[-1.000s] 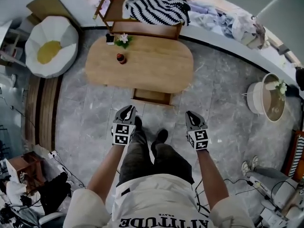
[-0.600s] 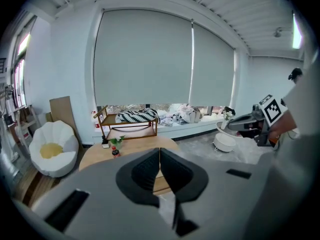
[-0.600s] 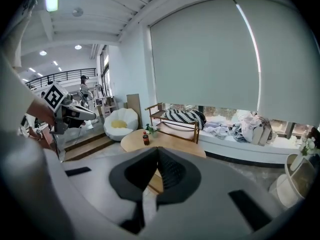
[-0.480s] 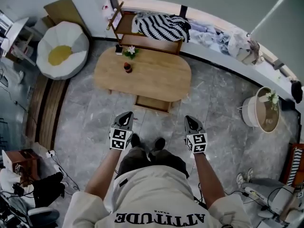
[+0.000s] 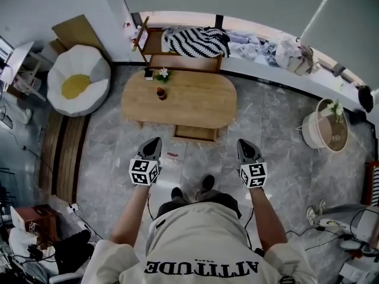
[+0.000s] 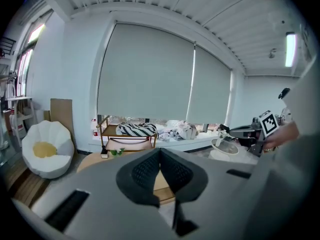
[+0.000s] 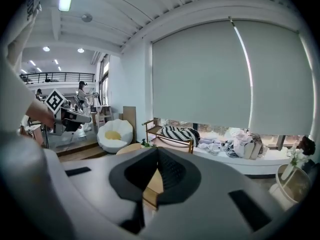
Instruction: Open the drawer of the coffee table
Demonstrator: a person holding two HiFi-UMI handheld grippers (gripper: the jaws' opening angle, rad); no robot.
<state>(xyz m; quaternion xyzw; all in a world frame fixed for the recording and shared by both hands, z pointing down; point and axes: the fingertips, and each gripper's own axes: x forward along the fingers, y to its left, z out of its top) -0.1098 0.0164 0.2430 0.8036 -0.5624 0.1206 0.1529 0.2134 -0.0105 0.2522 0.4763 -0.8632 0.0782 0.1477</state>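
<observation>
The oval wooden coffee table (image 5: 183, 108) stands on the grey stone floor ahead of me. Its drawer (image 5: 196, 134) sticks out from the near edge, pulled out towards me. My left gripper (image 5: 155, 141) hangs in the air short of the table, left of the drawer, shut with nothing in it. My right gripper (image 5: 243, 142) hangs level with it to the drawer's right, also shut and empty. In the left gripper view the black pads (image 6: 145, 171) meet, with the table beyond. The right gripper view shows its pads (image 7: 172, 173) closed the same way.
A small plant (image 5: 163, 74) and a dark jar (image 5: 160, 93) stand on the table's far left. Behind it is a wooden rack with a striped cloth (image 5: 195, 40). A white and yellow beanbag (image 5: 77, 78) sits left, a round white stand (image 5: 323, 129) right. My feet (image 5: 192, 188) stand below.
The view has risen and the table looks smaller and farther. Both grippers have lifted together, still side by side. The drawer stays pulled out.
</observation>
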